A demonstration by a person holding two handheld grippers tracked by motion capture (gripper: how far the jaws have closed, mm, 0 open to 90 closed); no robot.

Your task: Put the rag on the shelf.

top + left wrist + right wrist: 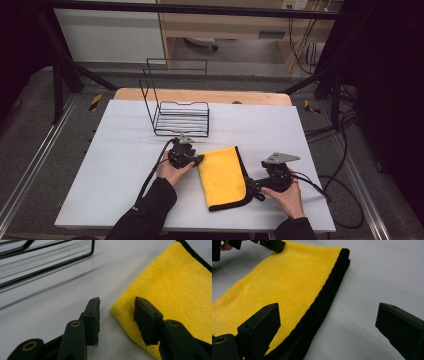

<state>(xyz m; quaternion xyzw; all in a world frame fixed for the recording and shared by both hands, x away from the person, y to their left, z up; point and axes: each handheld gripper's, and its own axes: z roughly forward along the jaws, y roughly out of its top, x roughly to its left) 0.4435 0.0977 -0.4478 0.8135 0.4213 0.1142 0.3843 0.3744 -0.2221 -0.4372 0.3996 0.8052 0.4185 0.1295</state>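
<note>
The folded yellow cloth (223,176) lies flat on the white tabletop (125,170), just in front of the black wire rack (180,119), and both grippers are working its edges. The left gripper (116,315) straddles the cloth's near-rack corner, jaws partly apart, one pad over the plush pile, the other on bare tabletop, not yet pinching. The right gripper (327,325) stands wide open on the cloth's opposite side, one jaw over the yellow face, the other beyond the black-trimmed edge (322,302). To do this well, I'd say each lower jaw should slide under every folded layer before closing, or only the top ply lifts. The cloth looks thick, soft microfibre, fuzzy and limp, rectangular with rounded corners; the rack is thin, rigid wire with a slatted floor.
</note>
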